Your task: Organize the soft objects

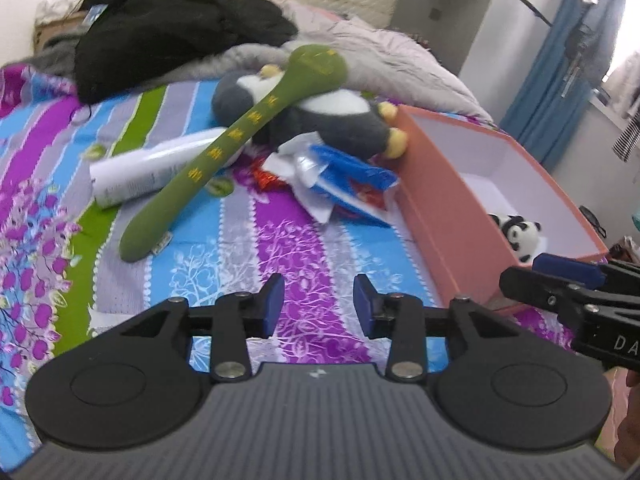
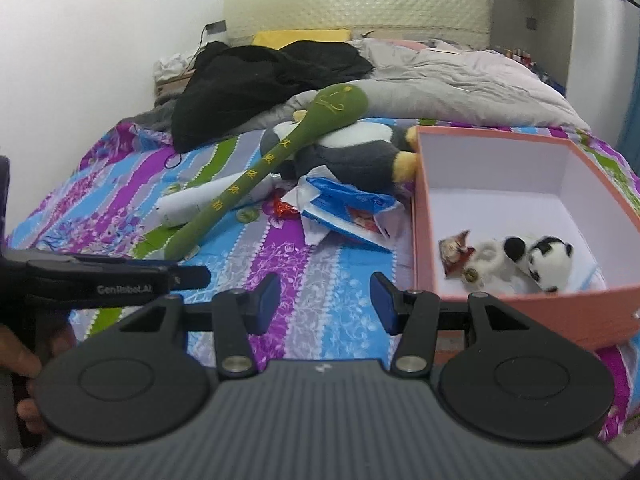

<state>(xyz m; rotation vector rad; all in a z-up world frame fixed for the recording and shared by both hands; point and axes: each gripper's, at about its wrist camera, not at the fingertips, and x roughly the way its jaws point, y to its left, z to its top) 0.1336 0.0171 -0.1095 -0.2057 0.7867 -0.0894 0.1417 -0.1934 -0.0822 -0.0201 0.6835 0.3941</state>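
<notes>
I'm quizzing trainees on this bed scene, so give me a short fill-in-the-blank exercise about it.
1. The panda plush lies inside the ____ box.
2. The long green plush rests partly on the ____ plush.
3. Both the left gripper and right gripper hold ____.

Missing words: pink; penguin; nothing

The penguin plush [image 1: 320, 120] is partly hidden under the green plush club [image 1: 236, 140], and its lower body is covered by the blue wrapper [image 1: 352, 176]. The yellow lettering along the club is too blurred to read. The white bottle [image 1: 160, 168] passes beneath the club. In the left wrist view the box [image 1: 432, 200] wall hides most of the panda [image 1: 520, 234], and the right claw [image 1: 560, 276] is cut off by the frame edge.
</notes>
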